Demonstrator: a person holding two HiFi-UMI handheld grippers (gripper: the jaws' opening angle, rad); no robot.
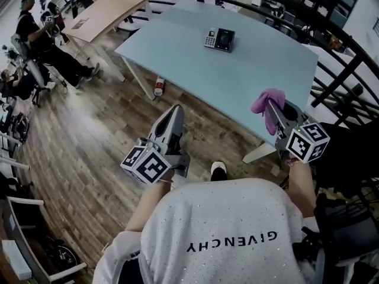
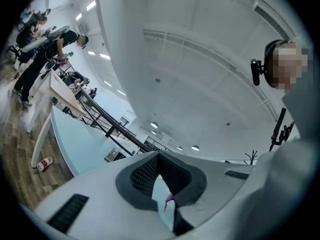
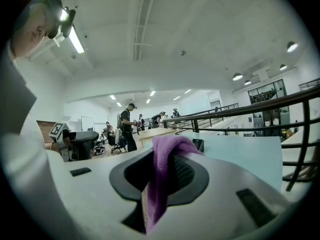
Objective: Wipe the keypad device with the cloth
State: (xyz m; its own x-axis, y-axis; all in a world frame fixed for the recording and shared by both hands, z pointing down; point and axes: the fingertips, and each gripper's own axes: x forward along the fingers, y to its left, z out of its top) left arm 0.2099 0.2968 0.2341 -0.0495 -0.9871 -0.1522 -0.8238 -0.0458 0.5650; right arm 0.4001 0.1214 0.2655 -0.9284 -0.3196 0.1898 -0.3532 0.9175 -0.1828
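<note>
The keypad device, dark with a grey key block, lies on the far side of the pale blue table. It shows small in the left gripper view and behind the cloth in the right gripper view. My right gripper hovers by the table's near right edge, shut on a purple cloth that drapes out of its jaws. Over the wooden floor, short of the table, my left gripper points at the table. Its jaws meet at the tip with nothing held.
A bottle lies on the floor by a white table leg. A black railing curves round the table's right side. A wooden table stands at the back left, with seated people beside it.
</note>
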